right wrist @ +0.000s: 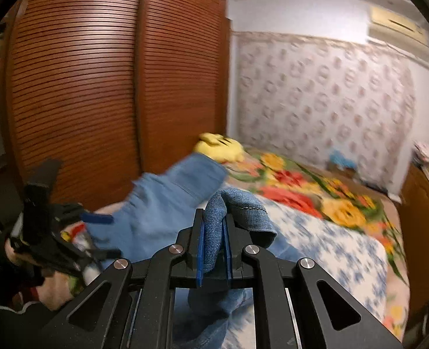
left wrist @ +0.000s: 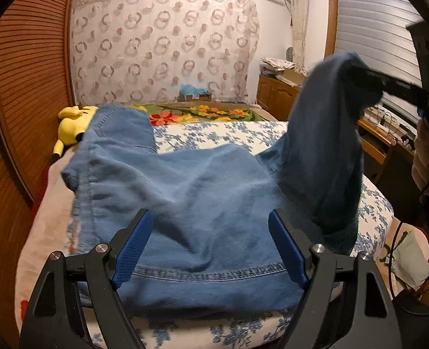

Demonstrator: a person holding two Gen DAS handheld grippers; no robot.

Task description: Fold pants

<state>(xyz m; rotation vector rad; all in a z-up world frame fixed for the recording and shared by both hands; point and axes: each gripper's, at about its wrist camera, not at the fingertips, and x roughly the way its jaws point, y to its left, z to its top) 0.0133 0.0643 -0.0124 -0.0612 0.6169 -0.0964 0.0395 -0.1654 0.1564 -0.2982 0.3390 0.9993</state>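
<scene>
Blue pants (left wrist: 185,192) spread on the flowery bed (left wrist: 214,133), right gripper (right wrist: 214,250) pinching one pant leg up high, left gripper (left wrist: 211,247) wide open over the waistband, holding nothing

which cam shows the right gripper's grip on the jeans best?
Right wrist: the right gripper is shut on a fold of the jeans, sharp and close. Left wrist shows it only side-on, far and dark.
</scene>
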